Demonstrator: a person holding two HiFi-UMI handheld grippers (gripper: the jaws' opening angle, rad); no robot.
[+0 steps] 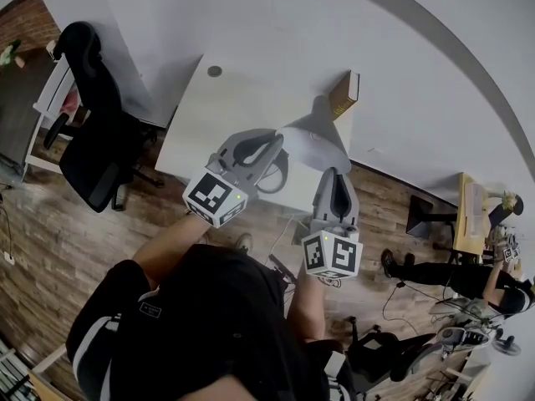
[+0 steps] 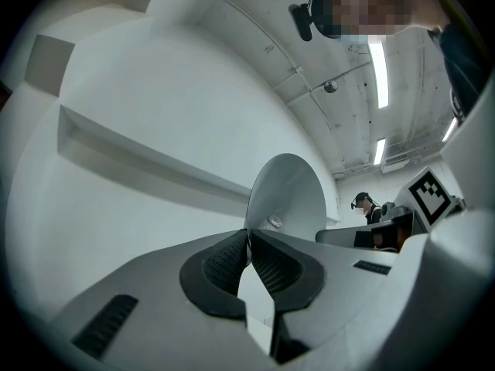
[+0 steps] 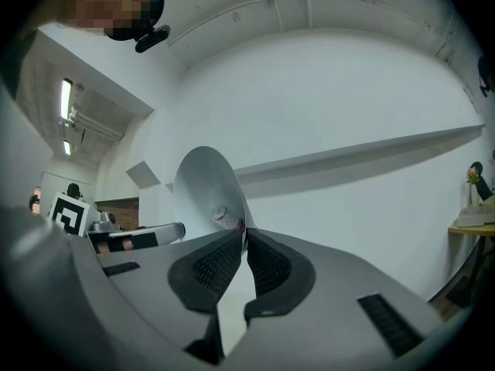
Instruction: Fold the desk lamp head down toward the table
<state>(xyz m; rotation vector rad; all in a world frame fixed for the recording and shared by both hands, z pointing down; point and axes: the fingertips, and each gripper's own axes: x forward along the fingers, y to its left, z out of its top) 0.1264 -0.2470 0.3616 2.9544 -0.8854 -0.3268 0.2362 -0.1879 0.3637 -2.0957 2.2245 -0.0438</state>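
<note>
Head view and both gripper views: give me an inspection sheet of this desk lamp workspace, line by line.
Surface: white table against the wall.
Job's things: lamp shade raised over the table, bulb visible inside.
Clutter: wooden box at the table's wall edge; round dark grommet.
Grippers: left gripper and right gripper are each shut on the shade's rim.
Cables: thin cable on the wood floor.
Surroundings: black office chair; another person near a second desk.
</note>
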